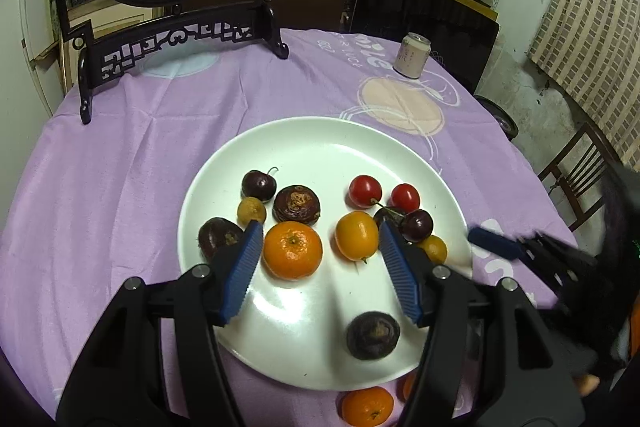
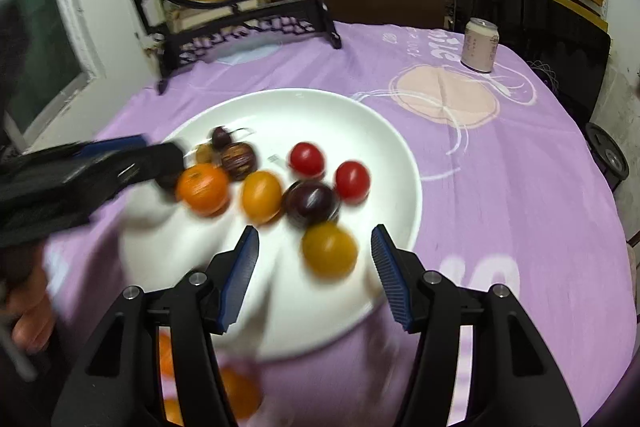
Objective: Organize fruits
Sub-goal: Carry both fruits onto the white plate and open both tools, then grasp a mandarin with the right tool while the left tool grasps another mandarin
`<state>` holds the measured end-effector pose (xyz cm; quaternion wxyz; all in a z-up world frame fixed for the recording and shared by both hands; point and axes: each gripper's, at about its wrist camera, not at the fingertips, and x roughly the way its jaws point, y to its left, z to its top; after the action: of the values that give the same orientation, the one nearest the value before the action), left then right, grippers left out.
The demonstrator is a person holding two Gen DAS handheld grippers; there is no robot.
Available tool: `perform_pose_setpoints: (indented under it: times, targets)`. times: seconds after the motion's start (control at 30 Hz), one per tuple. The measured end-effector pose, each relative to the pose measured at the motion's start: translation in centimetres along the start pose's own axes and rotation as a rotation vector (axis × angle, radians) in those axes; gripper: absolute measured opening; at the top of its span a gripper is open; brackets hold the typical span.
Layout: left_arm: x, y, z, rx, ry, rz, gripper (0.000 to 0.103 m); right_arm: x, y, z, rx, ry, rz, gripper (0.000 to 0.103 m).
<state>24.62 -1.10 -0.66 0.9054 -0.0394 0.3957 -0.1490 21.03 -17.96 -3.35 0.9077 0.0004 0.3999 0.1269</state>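
Nearest, in the left wrist view, the left tool (image 1: 320, 263) hangs over the near half of a white plate (image 1: 320, 139), its blue-padded fingers (image 1: 242, 267) spread wide and holding nothing. Between and just below them lies a dark water chestnut (image 1: 372, 335); a small mandarin (image 1: 367, 407) sits off the plate on the purple cloth of the surface (image 1: 120, 187). Between the fingertips are a mandarin (image 1: 293, 250) and a yellow-orange kumquat-like fruit (image 1: 356, 235). Behind these lie a second water chestnut (image 1: 297, 205), a dark cherry (image 1: 259, 184), a small yellow fruit (image 1: 251, 211), two red cherry tomatoes (image 1: 365, 191), and another dark cherry (image 1: 417, 225). A third water chestnut (image 1: 218, 237) rests at the left rim.

In the blurred right wrist view, the right tool (image 2: 314, 267) is likewise open and empty above the plate's near-right edge, a yellow fruit (image 2: 329, 250) between its fingertips. Farther back stand a drink can (image 1: 412, 55) and a carved black screen stand (image 1: 176, 43).
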Motion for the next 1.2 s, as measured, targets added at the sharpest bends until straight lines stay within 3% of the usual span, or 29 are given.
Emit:
perform_pose_setpoints:
  times: [0.13, 0.27, 0.47, 0.6, 0.7, 0.77, 0.8, 0.83, 0.9, 1.2]
  targets:
    - [-1.2, 0.8, 0.0, -0.032, -0.015, -0.024, 0.062, -3.8, 1.9, -3.6, -0.048, -0.010, 0.013, 0.065]
    - [-2.9, 0.4, -0.3, -0.021, -0.046, -0.038, 0.065, -5.1, 3.3, -7.2, -0.060, 0.041, 0.018, 0.065]
    - [-5.4, -0.6, -2.8, 0.017, -0.092, -0.050, 0.068, -3.7, 3.4, -8.1, -0.057, 0.088, 0.017, 0.065]
    - [-7.9, 1.6, -7.3, -0.014, -0.104, -0.017, 0.068, -3.2, 3.7, -8.1, -0.107, 0.113, 0.005, 0.065]
    - [-9.0, 3.2, -10.8, -0.017, -0.073, 0.032, 0.068, -2.2, 3.9, -8.2, -0.111, 0.145, 0.044, 0.064]
    - [-9.3, 4.0, -12.5, -0.028, -0.036, 0.048, 0.068, -1.3, 4.0, -8.2, -0.114, 0.156, 0.072, 0.058]
    - [-9.4, 4.4, -13.4, -0.035, -0.012, 0.057, 0.068, -1.0, 3.9, -8.0, -0.097, 0.156, 0.110, 0.047]
    - [-9.4, 4.5, -14.0, -0.038, 0.003, 0.061, 0.068, -0.5, 3.4, -7.7, -0.065, 0.172, 0.176, 0.041]
    - [-9.4, 4.5, -15.0, -0.037, 0.031, 0.057, 0.068, -0.3, 3.1, -7.4, -0.044, 0.179, 0.199, 0.041]
    - [-6.9, 1.6, -14.5, 0.024, 0.088, 0.019, 0.068, -5.6, 0.9, -8.5, 0.017, 0.114, 0.101, 0.040]
